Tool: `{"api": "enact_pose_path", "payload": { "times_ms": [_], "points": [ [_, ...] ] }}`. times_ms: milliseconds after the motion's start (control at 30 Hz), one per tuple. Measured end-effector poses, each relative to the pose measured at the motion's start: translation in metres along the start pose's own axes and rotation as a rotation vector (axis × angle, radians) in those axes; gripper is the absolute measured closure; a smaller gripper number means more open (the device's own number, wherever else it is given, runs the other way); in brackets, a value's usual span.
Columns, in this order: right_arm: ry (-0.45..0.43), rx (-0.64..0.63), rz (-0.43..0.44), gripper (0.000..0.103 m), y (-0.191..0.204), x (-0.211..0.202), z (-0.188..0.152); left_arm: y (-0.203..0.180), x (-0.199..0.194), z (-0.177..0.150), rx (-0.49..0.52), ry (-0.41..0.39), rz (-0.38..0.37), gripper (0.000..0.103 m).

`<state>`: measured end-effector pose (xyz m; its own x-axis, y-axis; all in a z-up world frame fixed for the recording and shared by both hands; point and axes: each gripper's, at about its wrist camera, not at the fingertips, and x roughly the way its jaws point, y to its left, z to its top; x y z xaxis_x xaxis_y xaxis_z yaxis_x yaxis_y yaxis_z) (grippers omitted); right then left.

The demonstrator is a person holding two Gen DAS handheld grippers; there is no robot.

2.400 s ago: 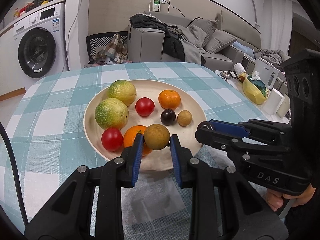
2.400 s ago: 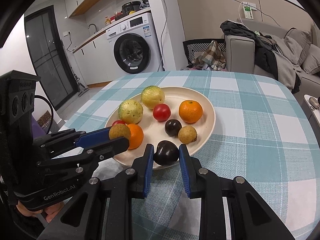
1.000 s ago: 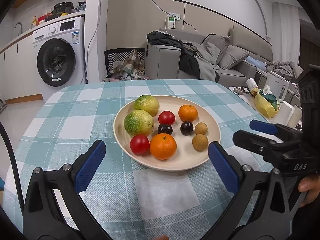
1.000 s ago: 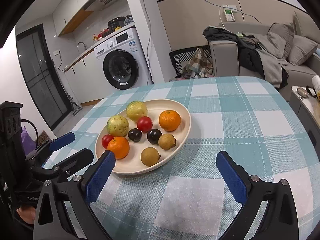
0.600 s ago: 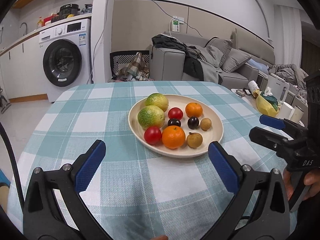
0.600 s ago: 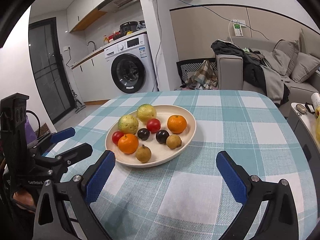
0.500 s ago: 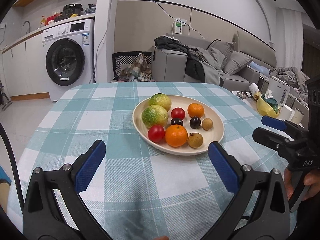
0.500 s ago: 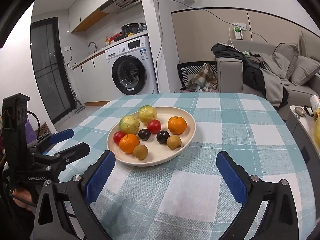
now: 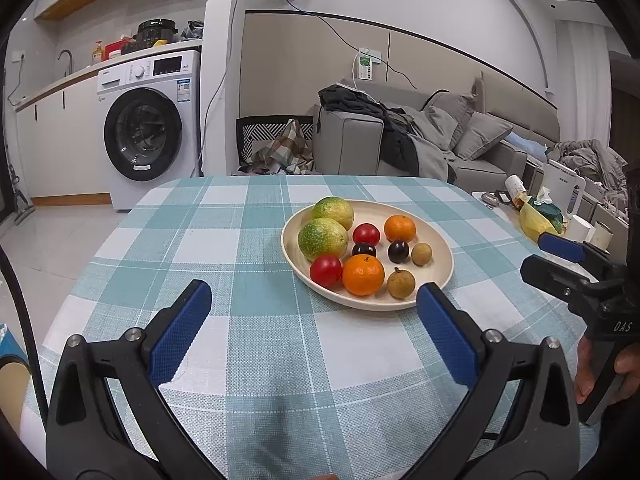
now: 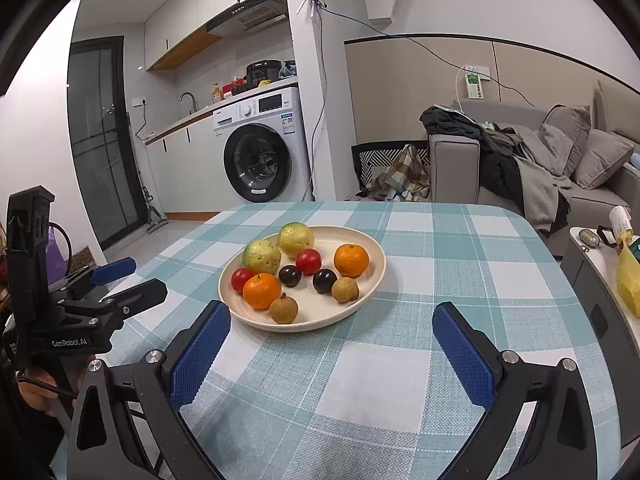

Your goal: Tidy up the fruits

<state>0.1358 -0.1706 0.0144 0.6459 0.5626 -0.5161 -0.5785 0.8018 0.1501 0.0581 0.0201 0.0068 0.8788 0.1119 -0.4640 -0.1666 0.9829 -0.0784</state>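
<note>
A cream plate (image 9: 439,240) (image 10: 370,292) on the checked tablecloth holds several fruits: two green-yellow round ones (image 9: 322,239), two red ones (image 9: 325,271), two oranges (image 9: 363,275), two dark plums (image 9: 398,251) and two small brown ones (image 9: 401,283). My left gripper (image 9: 312,306) is open and empty, held back from the plate's near left side. My right gripper (image 10: 330,326) is also open and empty, hovering short of the plate's near edge. Each gripper shows at the side of the other's view, held by a hand.
The teal and white checked table (image 9: 224,240) has bare cloth to the left and front of the plate. A side table (image 9: 536,216) with a yellow bag and cups stands to the right. A washing machine (image 9: 148,132) and sofa (image 9: 440,140) are behind.
Both grippers let go of the brown fruit and dark plum onto the plate, opened wide, and drew back and up from the plate, which now looks smaller and farther away.
</note>
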Motion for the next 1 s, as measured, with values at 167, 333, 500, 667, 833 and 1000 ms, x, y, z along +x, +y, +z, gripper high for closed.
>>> {"api": "enact_pose_path", "payload": {
  "times_ms": [167, 333, 500, 667, 833, 1000],
  "points": [
    [-0.009, -0.021, 0.000, 0.000, 0.0031, -0.0029, 0.0000, -0.0003, 0.0007, 0.0003, 0.002, 0.001, 0.003, 0.001],
    [-0.009, -0.027, 0.004, 0.000, 0.0037, -0.0038, 0.0004, -0.0005, 0.0007, 0.0002, 0.004, 0.000, 0.005, 0.001],
    [-0.009, -0.025, 0.005, 0.000, 0.0047, -0.0037, 0.0004, -0.0005, 0.0007, 0.0007, 0.011, -0.004, 0.009, 0.001],
    [-0.009, -0.027, 0.004, 0.000, 0.0045, -0.0036, 0.0005, -0.0005, 0.0001, 0.0007, 0.011, -0.006, 0.010, 0.001],
    [-0.011, -0.029, 0.006, 0.000, 0.0049, -0.0037, 0.0006, -0.0005, 0.0003, 0.0009, 0.019, -0.009, 0.011, 0.001],
    [-0.012, -0.031, 0.006, 0.000, 0.0051, -0.0035, 0.0008, -0.0008, 0.0002, 0.0006, 0.021, -0.008, 0.014, 0.001]
  ]
}}
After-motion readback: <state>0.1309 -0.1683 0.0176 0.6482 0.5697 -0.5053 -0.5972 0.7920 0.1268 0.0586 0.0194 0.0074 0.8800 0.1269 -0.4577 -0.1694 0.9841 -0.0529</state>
